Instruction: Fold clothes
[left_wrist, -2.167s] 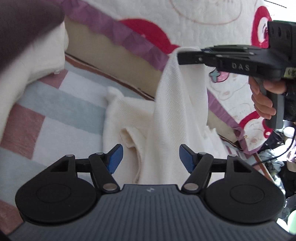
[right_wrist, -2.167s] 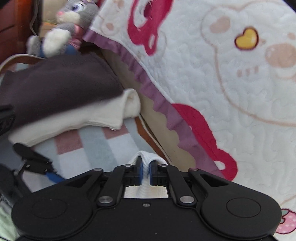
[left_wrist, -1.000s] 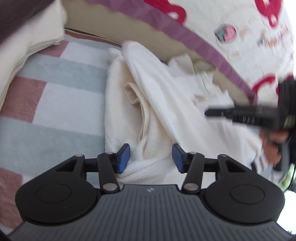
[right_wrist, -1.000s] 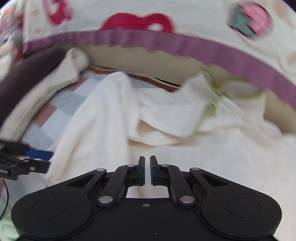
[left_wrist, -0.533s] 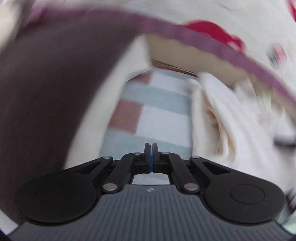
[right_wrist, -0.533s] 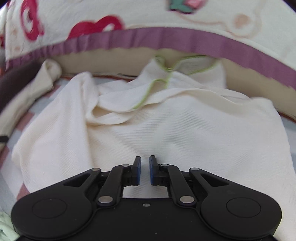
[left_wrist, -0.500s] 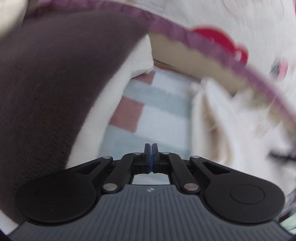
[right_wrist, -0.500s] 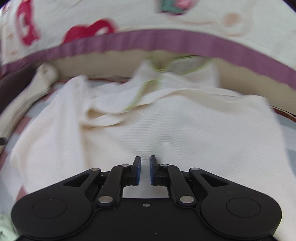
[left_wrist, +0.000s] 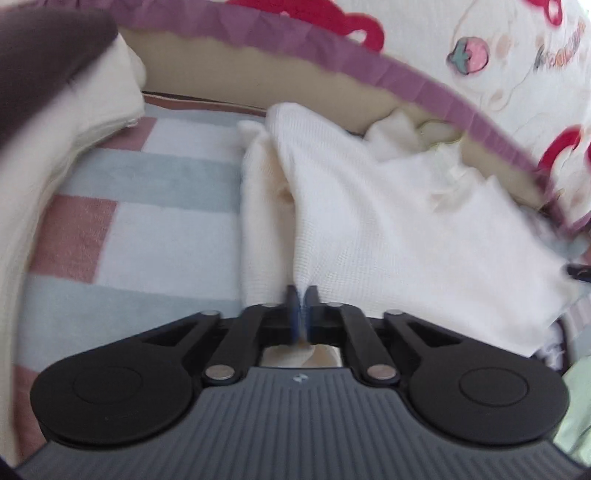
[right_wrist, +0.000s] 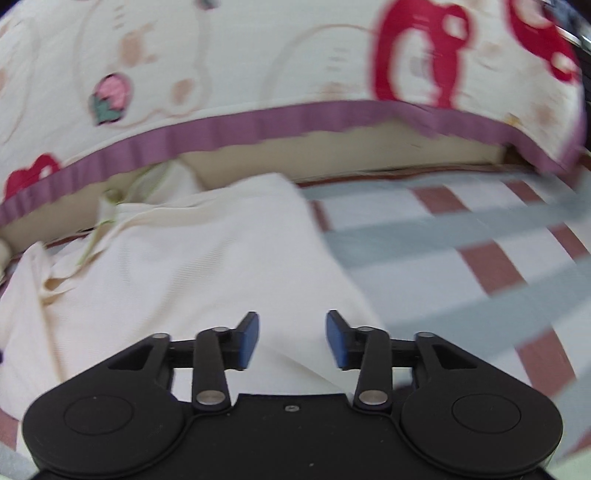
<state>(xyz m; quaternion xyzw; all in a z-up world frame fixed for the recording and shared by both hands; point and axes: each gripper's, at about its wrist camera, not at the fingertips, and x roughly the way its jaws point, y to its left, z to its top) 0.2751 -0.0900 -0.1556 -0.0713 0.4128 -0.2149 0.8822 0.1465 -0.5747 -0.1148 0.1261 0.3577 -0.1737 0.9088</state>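
A cream waffle-knit garment (left_wrist: 388, 229) lies spread on the striped blanket (left_wrist: 147, 229), its collar end bunched against the cushion. My left gripper (left_wrist: 302, 314) is shut on a fold at the garment's near left edge, and the cloth rises in a ridge from the jaws. In the right wrist view the same garment (right_wrist: 177, 273) fills the left half. My right gripper (right_wrist: 291, 341) stands open just above the garment's near right edge, with nothing between its blue pads (right_wrist: 246, 338).
A quilted cushion (right_wrist: 258, 66) with red and strawberry prints and a purple frill (right_wrist: 229, 129) runs along the back. A folded stack, dark brown over cream (left_wrist: 48, 92), sits at the left. The striped blanket (right_wrist: 461, 258) extends to the right.
My left gripper has come back over the garment and shut on its left edge. My right gripper has opened and swung right toward the garment's right edge.
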